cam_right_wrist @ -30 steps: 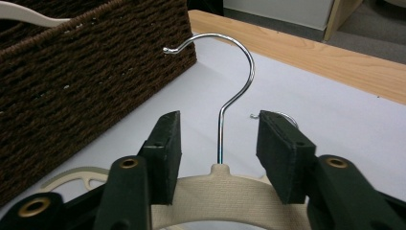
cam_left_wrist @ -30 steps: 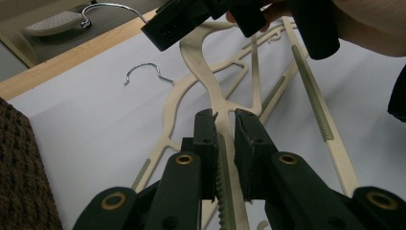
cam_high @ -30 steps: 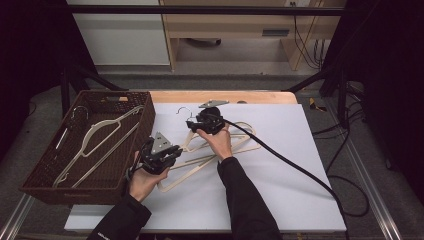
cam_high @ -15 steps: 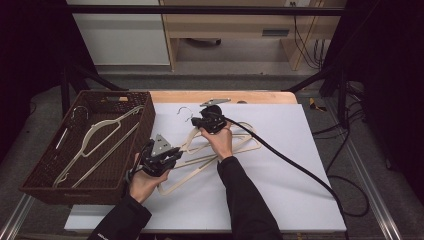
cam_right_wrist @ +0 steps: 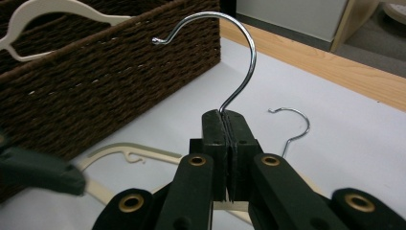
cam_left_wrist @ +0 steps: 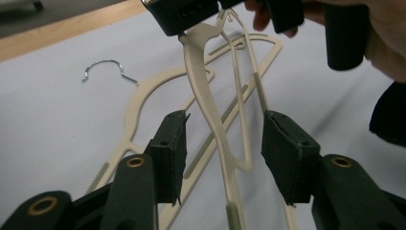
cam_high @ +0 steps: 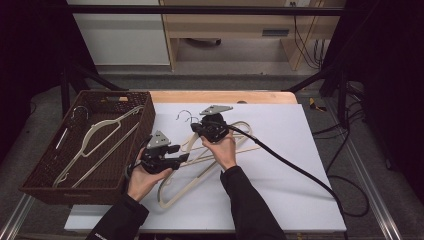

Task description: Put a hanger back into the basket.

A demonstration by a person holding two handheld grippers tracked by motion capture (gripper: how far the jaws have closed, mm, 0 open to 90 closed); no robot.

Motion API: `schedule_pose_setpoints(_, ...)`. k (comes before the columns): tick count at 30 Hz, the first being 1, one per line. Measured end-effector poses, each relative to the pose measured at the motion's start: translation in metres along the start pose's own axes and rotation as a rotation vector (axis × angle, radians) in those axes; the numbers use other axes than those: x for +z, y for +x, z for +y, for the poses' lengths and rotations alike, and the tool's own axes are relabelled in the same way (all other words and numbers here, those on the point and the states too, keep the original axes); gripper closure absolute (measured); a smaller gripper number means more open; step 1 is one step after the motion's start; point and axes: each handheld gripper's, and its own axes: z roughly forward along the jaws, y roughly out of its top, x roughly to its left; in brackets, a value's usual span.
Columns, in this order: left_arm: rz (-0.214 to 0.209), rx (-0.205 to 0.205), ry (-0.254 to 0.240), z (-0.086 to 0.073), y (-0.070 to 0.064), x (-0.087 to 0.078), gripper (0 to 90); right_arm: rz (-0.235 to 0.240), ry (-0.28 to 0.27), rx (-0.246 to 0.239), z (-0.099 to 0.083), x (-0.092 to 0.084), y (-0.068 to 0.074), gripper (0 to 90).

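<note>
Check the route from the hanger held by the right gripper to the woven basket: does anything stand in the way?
Nothing visible blocks it. The right gripper clamps the hanger by its hook; bare table lies before the basket, whose near wall must be cleared.

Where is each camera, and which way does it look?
High view: above the table, looking forward and down; both forearms and tools show.
Left tool view: rides the left tool, open jaws around a cream hanger; the right hand shows.
Right tool view: rides the right tool, clamped on the hanger's metal hook, facing the wicker basket.
Shared: that hanger.
</note>
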Motion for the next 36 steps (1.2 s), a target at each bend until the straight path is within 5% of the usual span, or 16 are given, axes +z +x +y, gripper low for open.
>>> schedule_pose_setpoints(5,-0.025,-0.023,0.053,0.002,0.006,0.013,50.1,0.014,-0.017,-0.022,-0.004,-0.007,0.005,89.0)
schedule_pose_setpoints(10,-0.063,-0.058,0.093,0.004,0.01,0.027,61.0,0.039,-0.038,-0.054,-0.009,-0.017,0.008,90.0)
schedule_pose_setpoints(12,-0.032,-0.046,0.121,0.004,0.01,0.031,67.2,0.06,-0.064,-0.041,-0.009,-0.022,0.009,90.0)
schedule_pose_setpoints(14,-0.031,-0.054,0.115,0.004,0.011,0.032,78.7,0.067,-0.076,-0.05,-0.009,-0.026,0.011,90.0)
schedule_pose_setpoints(18,-0.061,-0.087,0.115,0.004,0.011,0.032,81.9,0.07,-0.085,-0.059,-0.009,-0.034,0.012,90.0)
schedule_pose_setpoints(23,-0.088,-0.092,0.058,0.008,0.005,0.024,85.0,0.074,-0.097,-0.043,-0.015,-0.043,0.009,89.9)
schedule_pose_setpoints(27,-0.037,-0.056,0.051,0.011,-0.005,0.017,86.9,0.079,-0.122,-0.029,-0.022,-0.057,0.008,82.3)
schedule_pose_setpoints(36,-0.037,-0.048,0.024,0.012,-0.015,0.006,87.0,0.079,-0.161,-0.025,-0.046,-0.106,0.008,61.1)
